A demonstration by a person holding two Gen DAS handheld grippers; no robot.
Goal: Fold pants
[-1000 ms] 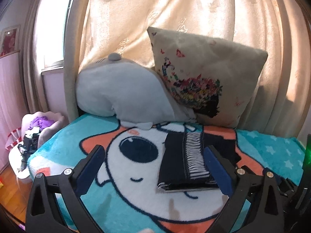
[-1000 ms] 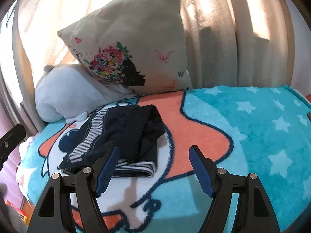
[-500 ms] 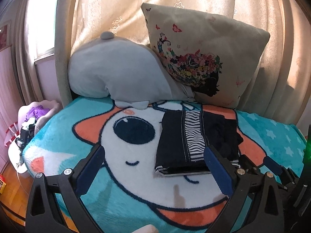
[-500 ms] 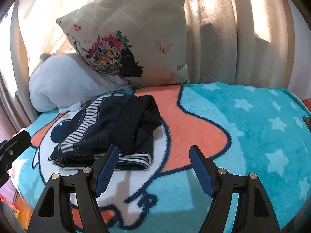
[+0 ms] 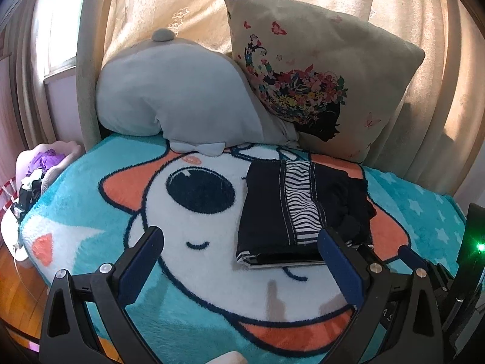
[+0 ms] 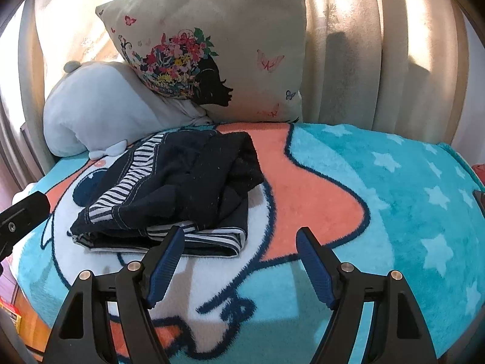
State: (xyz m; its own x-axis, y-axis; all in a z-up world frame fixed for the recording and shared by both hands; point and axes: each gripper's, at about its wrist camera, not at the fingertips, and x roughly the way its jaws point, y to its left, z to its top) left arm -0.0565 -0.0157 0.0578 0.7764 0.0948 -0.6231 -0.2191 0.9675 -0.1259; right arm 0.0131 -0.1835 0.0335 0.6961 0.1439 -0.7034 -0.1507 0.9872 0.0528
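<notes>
Nearer now, pants [image 6: 169,194] before open tool [image 6: 239,242].

A home bedroom, bed under a fleecy cartoon blanket [image 5: 91,200], printed cushion [image 5: 318,69] and grey plush pillow [image 5: 169,91] against drawn beige curtains [image 6: 379,45], sunlit window [image 5: 57,30], wooden floor [image 5: 15,297], bedside basket [image 5: 45,163] of clothes

Blanket [image 6: 379,212] free front & right of pants [image 6: 188,188]; pillows [image 6: 242,60] block behind.
</notes>
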